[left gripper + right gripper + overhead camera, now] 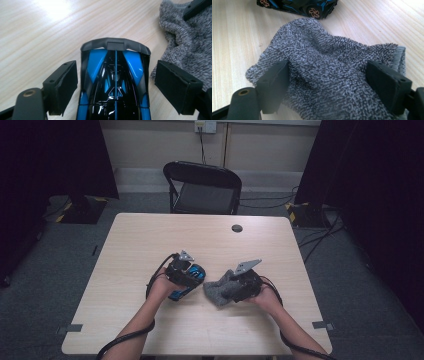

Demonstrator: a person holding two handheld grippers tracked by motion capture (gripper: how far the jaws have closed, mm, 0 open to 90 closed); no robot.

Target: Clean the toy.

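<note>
Left gripper (116, 82) jaws wide apart, straddling toy car (115, 82); right gripper (327, 85) equally wide, astride grey cloth (329, 75), neither clamped.

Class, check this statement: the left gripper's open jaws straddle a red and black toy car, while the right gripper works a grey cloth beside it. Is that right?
Not quite. The toy car is blue and black, as the left gripper view shows. The rest stands: the left gripper straddles it with jaws open, and the right gripper works the grey cloth.

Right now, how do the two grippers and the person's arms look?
Each gripper, left and right, is black, with two blocky black jaws, a grey three-cornered plate on top and a trailing black cable. The forearms are bare; no sleeves show.
</note>
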